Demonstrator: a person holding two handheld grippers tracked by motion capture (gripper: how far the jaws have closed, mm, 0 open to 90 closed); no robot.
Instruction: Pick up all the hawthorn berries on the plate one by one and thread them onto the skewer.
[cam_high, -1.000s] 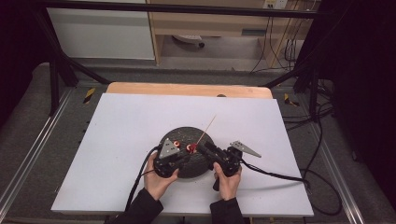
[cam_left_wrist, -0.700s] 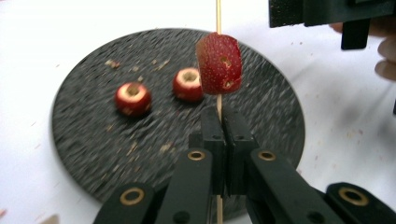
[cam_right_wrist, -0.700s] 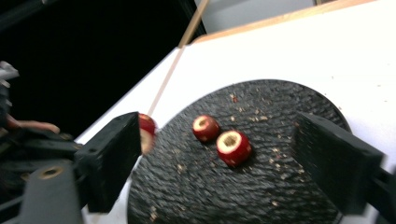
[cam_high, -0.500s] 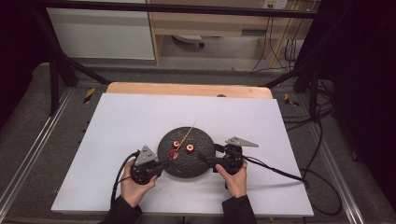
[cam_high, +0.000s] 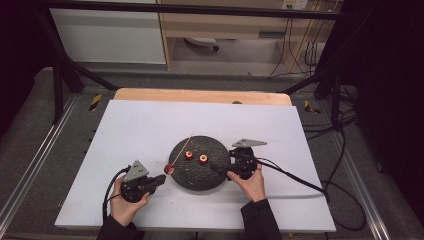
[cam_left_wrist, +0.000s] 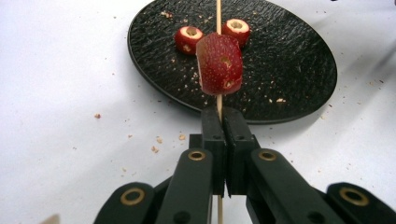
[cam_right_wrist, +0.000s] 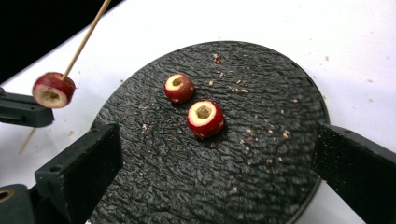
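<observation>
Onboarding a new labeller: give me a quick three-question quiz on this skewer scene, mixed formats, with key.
1. True or false: the left gripper is shut on the skewer.
2. How many fruit pieces lie loose on the black plate?
A. one
B. two
C. four
3. Fill in: the right gripper hangs over the plate with its jaws ____.

Key
1. True. In the left gripper view the jaws pinch the stick just below the threaded fruit piece.
2. B. Two cored red pieces sit side by side near the plate's middle.
3. Open. The right gripper view shows its jaws wide apart, holding nothing.
</observation>
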